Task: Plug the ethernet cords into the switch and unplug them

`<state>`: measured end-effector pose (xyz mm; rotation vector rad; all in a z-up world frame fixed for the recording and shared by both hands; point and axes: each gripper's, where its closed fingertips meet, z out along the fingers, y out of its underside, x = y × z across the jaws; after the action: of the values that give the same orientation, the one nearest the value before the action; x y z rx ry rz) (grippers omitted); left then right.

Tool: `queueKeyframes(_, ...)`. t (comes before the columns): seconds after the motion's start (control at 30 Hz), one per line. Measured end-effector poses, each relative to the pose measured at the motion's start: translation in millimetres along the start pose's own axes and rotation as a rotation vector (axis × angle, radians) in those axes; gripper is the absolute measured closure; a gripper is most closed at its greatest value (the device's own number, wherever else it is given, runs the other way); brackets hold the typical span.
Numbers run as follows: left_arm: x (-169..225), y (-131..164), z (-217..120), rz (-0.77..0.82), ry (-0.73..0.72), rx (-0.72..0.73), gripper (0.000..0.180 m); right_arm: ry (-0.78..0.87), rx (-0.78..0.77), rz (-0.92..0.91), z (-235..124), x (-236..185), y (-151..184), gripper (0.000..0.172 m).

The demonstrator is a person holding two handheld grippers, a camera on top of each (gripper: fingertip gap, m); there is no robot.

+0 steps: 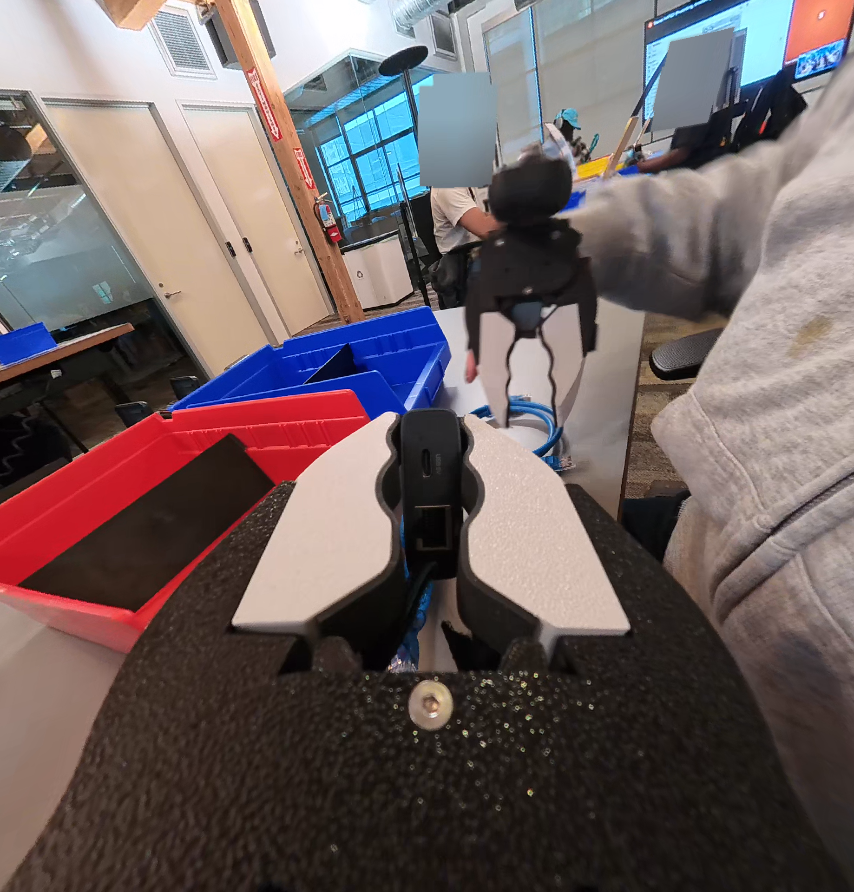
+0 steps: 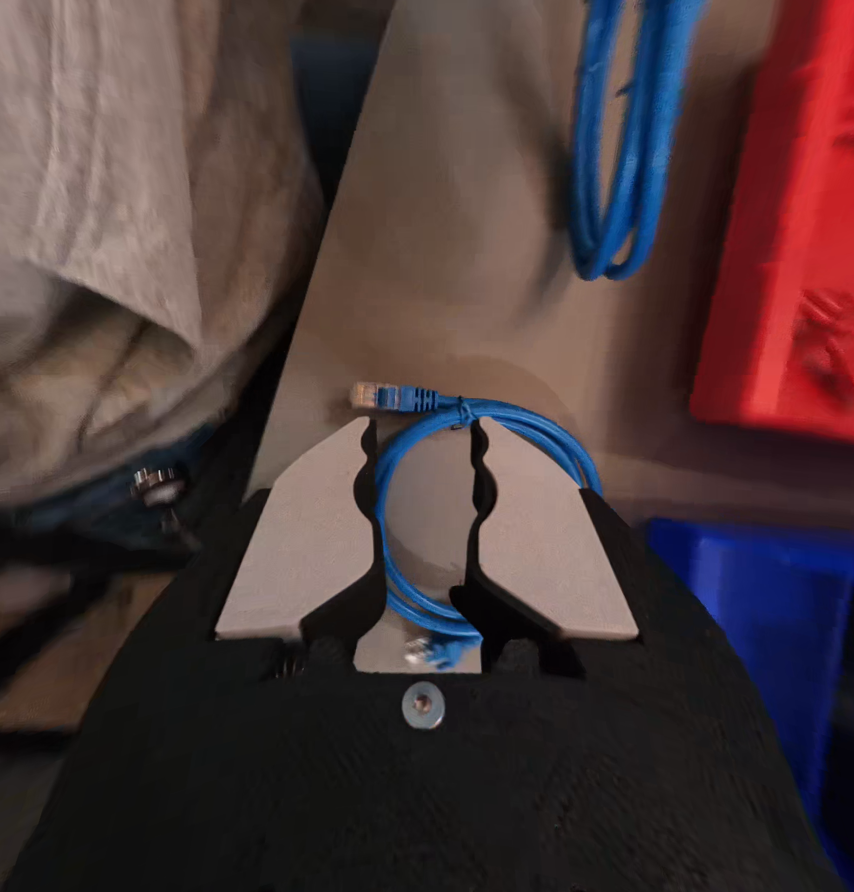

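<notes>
Your left gripper (image 1: pixel 427 434) grips a small black switch (image 1: pixel 432 463), both pale pads pressed against its flanks, an empty port (image 1: pixel 433 526) on the face turned toward the camera. Hold it that way: steady, port clear, so a plug can come straight in.

To the right, your right gripper (image 2: pixel 422 425) hangs over the table (image 2: pixel 439 217) with its jaws apart and nothing in them. A coiled blue ethernet cord (image 2: pixel 488 420), bound with a thin tie, lies flat on the table beneath and between the spread fingers, which seem to stand clear of it. Its clear-tipped plug (image 2: pixel 367 396) points left, just beyond the left fingertip. By the look of it, the step in hand is the pick-up. Close on the ribbed boot just behind the plug, not on the loop, so the plug sticks out ahead of the pads and can be aimed; a grip on the coil would probably leave the plug free to swing. Watch the tie: the bundle will likely lift as one.

A second blue cord (image 2: pixel 613 145) lies farther along the table, near the red bin (image 2: pixel 801 241).

The table is pale grey and smooth, with a red bin (image 1: pixel 126 482) and a blue bin (image 1: pixel 367 357), each with a dark divider, along its left side. Beyond lies an open office: a timber post, white doors, glass partitions, seated people, a large wall screen at far right.
</notes>
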<state>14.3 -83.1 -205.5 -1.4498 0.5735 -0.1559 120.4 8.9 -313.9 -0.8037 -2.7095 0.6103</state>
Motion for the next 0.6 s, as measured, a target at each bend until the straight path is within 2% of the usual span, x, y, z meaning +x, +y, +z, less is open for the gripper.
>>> queueKeyframes(0.13, 2, 1, -4, 0.009, 0.016, -0.031, 0.160, -0.213, -0.198, -0.246, 16, -7, 2, 0.133)
queueKeyframes(0.23, 2, 1, -8, 0.021, 0.018, -0.051, 0.160, -0.308, -0.301, -0.389, 27, -8, 5, 0.133)
queueKeyframes(0.37, -2, 1, -15, 0.025, 0.000, -0.068, 0.160, -0.398, -0.356, -0.465, 36, -12, 8, 0.136)
queueKeyframes(0.5, -7, 1, -20, -0.001, -0.007, -0.052, 0.160, -0.389, -0.339, -0.478, 39, -12, 4, 0.148)
queueKeyframes(0.6, -10, 1, -21, -0.033, -0.008, -0.032, 0.160, -0.276, -0.310, -0.470, 36, 0, 3, 0.152)
